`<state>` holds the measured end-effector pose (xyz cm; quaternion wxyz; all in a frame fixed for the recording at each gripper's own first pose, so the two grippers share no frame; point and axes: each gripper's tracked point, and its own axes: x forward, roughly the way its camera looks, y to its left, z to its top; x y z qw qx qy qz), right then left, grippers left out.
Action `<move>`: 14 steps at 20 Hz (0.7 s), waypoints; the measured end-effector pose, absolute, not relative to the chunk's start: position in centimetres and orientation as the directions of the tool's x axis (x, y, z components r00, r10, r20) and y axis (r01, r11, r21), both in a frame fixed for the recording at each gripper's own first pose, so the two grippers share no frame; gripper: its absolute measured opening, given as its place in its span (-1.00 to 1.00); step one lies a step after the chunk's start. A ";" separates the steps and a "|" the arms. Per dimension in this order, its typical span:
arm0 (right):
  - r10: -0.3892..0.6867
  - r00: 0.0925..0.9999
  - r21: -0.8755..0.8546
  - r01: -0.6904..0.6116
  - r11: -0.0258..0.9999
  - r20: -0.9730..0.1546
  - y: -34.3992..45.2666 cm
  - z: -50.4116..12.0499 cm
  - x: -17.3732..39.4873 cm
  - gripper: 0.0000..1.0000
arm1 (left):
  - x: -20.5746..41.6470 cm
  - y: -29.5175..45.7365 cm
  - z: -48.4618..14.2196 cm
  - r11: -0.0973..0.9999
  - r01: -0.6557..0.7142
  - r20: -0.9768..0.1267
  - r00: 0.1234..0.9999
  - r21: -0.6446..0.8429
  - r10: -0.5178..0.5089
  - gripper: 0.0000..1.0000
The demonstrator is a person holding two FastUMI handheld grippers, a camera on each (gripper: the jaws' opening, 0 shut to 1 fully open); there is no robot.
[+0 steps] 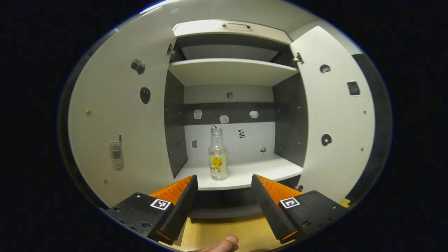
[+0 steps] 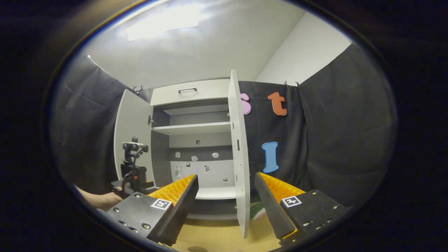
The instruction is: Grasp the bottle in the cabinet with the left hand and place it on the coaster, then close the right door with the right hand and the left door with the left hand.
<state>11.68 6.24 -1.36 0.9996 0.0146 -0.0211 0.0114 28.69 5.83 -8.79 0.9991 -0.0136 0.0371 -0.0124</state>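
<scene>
A clear bottle (image 1: 217,157) with a yellow label stands upright on the cabinet's lower shelf (image 1: 252,171), near its front edge. My left gripper (image 1: 224,177) is open, a short way in front of that shelf, with the bottle straight ahead between the finger lines and untouched. Both white doors stand wide: the left door (image 1: 119,115) and the right door (image 1: 332,115). My right gripper (image 2: 225,176) is open and holds nothing, farther back, with the right door (image 2: 239,150) edge-on ahead of it. The left gripper (image 2: 134,178) and the hand holding it show before the left door (image 2: 131,126). The bottle (image 2: 177,173) shows faintly.
The cabinet has an upper shelf (image 1: 231,70) and a drawer with a handle (image 1: 236,25) on top. A wooden tabletop (image 1: 217,232) lies below. A small green and red thing (image 2: 257,210) sits on the table behind the right door's lower edge. Black cloth hangs to the right.
</scene>
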 end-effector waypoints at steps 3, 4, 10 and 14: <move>0.013 0.999 0.033 -0.015 0.999 0.048 6.4 -1.3 12.9 0.97 | 34.6 6.6 -9.7 0.999 0.008 -0.070 0.998 -0.042 -0.011 0.95; 0.009 0.999 0.024 -0.010 1.000 0.046 6.4 -1.5 13.3 0.97 | 36.4 6.7 -9.9 0.999 0.004 -0.068 0.998 -0.039 -0.007 0.96; -0.014 1.000 -0.005 0.014 1.000 0.009 6.5 -2.5 14.8 0.86 | 44.5 7.6 -10.9 0.999 -0.033 -0.069 0.997 -0.028 0.031 0.94; -0.052 0.999 -0.047 0.052 0.998 -0.007 6.1 -3.7 16.3 0.97 | 48.1 7.6 -12.1 0.998 -0.038 -0.102 0.994 -0.046 0.034 0.94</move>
